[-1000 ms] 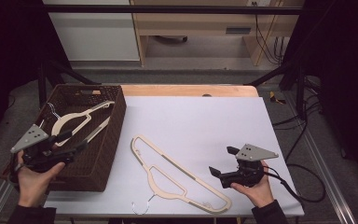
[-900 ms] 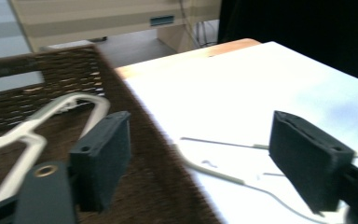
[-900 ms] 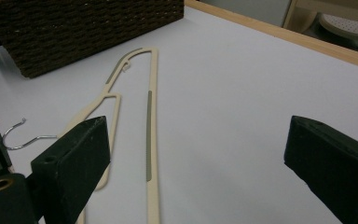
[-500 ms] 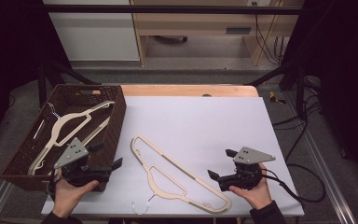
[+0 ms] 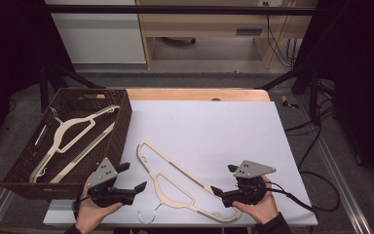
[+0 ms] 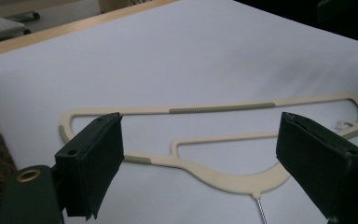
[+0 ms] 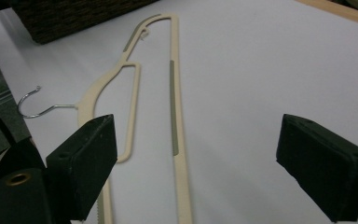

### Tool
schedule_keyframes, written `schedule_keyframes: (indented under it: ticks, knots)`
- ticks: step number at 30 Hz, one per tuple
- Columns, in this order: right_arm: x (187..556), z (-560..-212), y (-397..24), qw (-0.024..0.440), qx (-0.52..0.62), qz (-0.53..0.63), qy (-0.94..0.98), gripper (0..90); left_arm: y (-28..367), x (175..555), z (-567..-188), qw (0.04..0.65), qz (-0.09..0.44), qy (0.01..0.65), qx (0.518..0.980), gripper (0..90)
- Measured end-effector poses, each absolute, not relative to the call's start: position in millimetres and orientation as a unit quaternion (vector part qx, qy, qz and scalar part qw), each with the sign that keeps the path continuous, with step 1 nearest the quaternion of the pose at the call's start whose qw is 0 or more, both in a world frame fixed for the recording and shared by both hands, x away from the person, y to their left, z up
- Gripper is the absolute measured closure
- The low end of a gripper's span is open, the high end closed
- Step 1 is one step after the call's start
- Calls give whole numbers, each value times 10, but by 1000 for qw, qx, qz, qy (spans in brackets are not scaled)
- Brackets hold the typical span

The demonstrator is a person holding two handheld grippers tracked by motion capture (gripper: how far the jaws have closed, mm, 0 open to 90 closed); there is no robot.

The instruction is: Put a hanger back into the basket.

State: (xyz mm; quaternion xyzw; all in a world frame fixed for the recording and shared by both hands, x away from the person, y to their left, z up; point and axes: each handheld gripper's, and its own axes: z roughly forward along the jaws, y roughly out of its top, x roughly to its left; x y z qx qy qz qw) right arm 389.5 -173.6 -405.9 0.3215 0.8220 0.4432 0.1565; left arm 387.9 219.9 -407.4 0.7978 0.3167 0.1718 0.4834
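**Both grippers flank the hanger on the white sheet**

At the far left, a dark wicker basket [image 5: 119, 127] holds another cream hanger [image 5: 70, 129]. Just right of the basket's near corner, the left gripper [image 5: 135, 181] hovers over the near left of the table [image 5: 224, 122], its jaws apart with nothing between them. They have just been opening wider. The cream hanger [image 5: 175, 178] lies flat on the white sheet between the two hands, its metal hook [image 5: 146, 217] toward the near edge. At the near right, the right gripper [image 5: 220, 186] sits beside the hanger's right end, jaws apart and empty, having just closed a little.
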Motion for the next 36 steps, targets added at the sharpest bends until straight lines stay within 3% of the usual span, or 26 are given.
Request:
schedule_keyframes:
  ticks: [22,30,36]
  knots:
    - [3803,-4410,-1380,111,311,383,863,272,2179,3919,-4268,469,159,321,807,128]
    - [3743,-4515,-1261,85,301,365,877,393,2195,3921,-4273,469,157,323,806,127]
    - [3684,-4598,-1176,59,297,334,893,546,2175,3911,-4278,467,156,321,809,128]
